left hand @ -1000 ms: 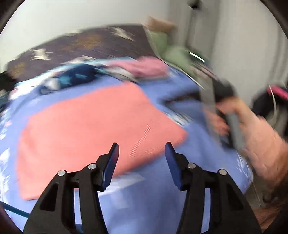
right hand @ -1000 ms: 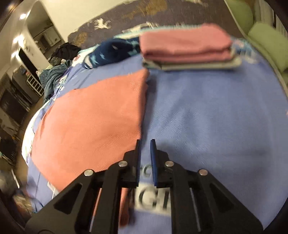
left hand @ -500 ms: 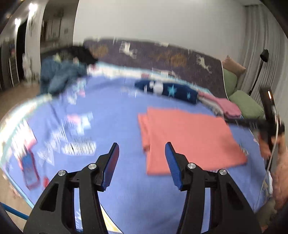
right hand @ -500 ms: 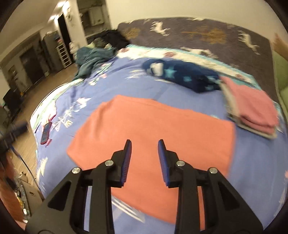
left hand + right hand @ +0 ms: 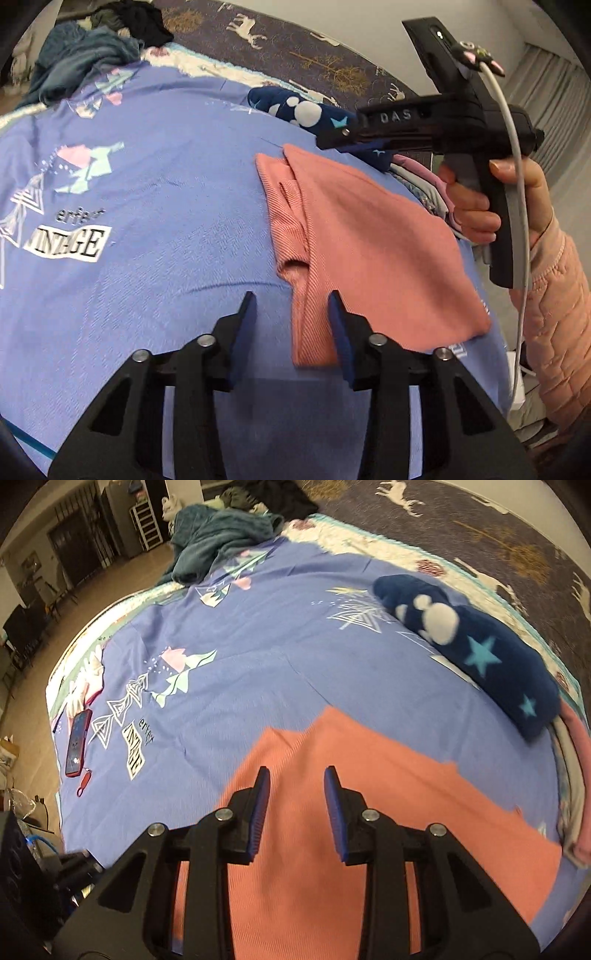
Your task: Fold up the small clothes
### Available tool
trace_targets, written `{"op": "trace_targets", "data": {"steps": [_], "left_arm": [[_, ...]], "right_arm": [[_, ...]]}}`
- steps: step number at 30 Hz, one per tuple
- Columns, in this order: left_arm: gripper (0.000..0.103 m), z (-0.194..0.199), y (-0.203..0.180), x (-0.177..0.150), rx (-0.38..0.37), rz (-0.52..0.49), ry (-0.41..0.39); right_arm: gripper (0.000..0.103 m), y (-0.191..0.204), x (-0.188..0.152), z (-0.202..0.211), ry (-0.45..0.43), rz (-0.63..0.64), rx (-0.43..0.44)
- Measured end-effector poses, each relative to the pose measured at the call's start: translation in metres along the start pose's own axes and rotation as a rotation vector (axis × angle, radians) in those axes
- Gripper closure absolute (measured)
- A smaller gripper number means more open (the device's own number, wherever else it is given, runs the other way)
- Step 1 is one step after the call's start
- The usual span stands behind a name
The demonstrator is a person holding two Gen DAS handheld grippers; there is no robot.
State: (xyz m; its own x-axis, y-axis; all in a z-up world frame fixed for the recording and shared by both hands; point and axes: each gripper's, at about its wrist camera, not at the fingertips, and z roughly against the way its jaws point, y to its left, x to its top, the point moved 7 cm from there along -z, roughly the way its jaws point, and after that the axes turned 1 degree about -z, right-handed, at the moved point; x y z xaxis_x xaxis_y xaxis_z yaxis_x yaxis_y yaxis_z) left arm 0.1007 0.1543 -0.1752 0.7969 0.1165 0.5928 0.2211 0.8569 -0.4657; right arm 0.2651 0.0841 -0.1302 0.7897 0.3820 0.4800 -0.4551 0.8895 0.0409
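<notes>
A salmon-pink garment [image 5: 369, 240] lies folded flat on the blue printed bedspread [image 5: 155, 177], with a narrower folded strip along its left side. My left gripper [image 5: 291, 306] hovers low at the garment's near left corner. Its jaws are closing, the strip's end lies between them, and the pads do not press on it. My right gripper [image 5: 297, 779] stands open above the garment [image 5: 369, 812] near its far left corner, holding nothing. In the left wrist view the right gripper [image 5: 325, 140] reaches over the garment's far edge, held by a hand [image 5: 476, 206].
A navy star-print fleece [image 5: 480, 650] lies behind the garment. A folded pink stack [image 5: 576, 760] sits at its right. Teal clothes [image 5: 221, 535] are heaped at the far left. A phone in a red case [image 5: 75, 742] lies near the bed's left edge, floor beyond.
The left gripper swung out left, then came in low at the garment's near left corner with narrower jaws. The right gripper opened from nearly shut and moved across the garment to its far left part.
</notes>
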Motion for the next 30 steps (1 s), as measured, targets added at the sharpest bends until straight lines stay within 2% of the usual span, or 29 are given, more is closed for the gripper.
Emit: {"op": "trace_targets", "data": {"steps": [7,9,13,14,15,16,18,20,22,24,25,28,29,30], "left_arm": [[0.068,-0.022,0.005,0.012,-0.041,0.028,0.019],[0.068,-0.027,0.006,0.015,-0.052,0.038,0.025],[0.068,-0.032,0.007,0.020,-0.071,0.051,0.022],[0.070,-0.033,0.007,0.021,-0.074,0.054,0.022],[0.094,-0.033,0.006,0.021,-0.088,0.054,0.023],[0.098,-0.033,0.005,0.020,-0.105,0.052,0.028],[0.099,-0.026,0.001,0.017,-0.056,0.011,0.009],[0.099,-0.022,-0.002,0.010,-0.008,-0.013,0.009],[0.101,-0.024,-0.001,0.004,0.022,-0.010,0.030],[0.103,-0.021,0.002,0.002,-0.001,0.011,0.030],[0.103,-0.018,0.004,0.001,0.003,0.013,0.033],[0.103,-0.005,0.010,-0.005,-0.003,0.020,0.020],[0.102,0.003,0.011,-0.006,-0.014,0.024,0.006],[0.096,0.009,0.010,-0.008,-0.028,0.026,-0.009]], "right_arm": [[0.071,0.029,0.017,-0.042,0.066,0.136,-0.042],[0.063,0.032,0.017,-0.052,0.083,0.164,-0.073],[0.060,0.037,0.020,-0.072,0.105,0.166,-0.059],[0.062,0.039,0.019,-0.078,0.120,0.167,-0.047],[0.093,0.041,0.017,-0.082,0.133,0.170,-0.045],[0.099,0.040,0.016,-0.085,0.137,0.175,-0.072],[0.100,0.039,0.024,-0.074,0.064,0.158,-0.110],[0.101,0.035,0.034,-0.067,0.009,0.134,-0.102],[0.101,0.029,0.029,-0.088,0.075,0.121,-0.076],[0.099,0.029,0.028,-0.088,0.016,0.140,-0.046],[0.094,0.028,0.029,-0.084,0.003,0.130,-0.036],[0.089,0.023,0.032,-0.055,-0.057,0.054,0.018],[0.087,0.020,0.030,-0.042,-0.083,0.052,0.026],[0.083,0.018,0.026,-0.029,-0.095,0.056,0.021]]}}
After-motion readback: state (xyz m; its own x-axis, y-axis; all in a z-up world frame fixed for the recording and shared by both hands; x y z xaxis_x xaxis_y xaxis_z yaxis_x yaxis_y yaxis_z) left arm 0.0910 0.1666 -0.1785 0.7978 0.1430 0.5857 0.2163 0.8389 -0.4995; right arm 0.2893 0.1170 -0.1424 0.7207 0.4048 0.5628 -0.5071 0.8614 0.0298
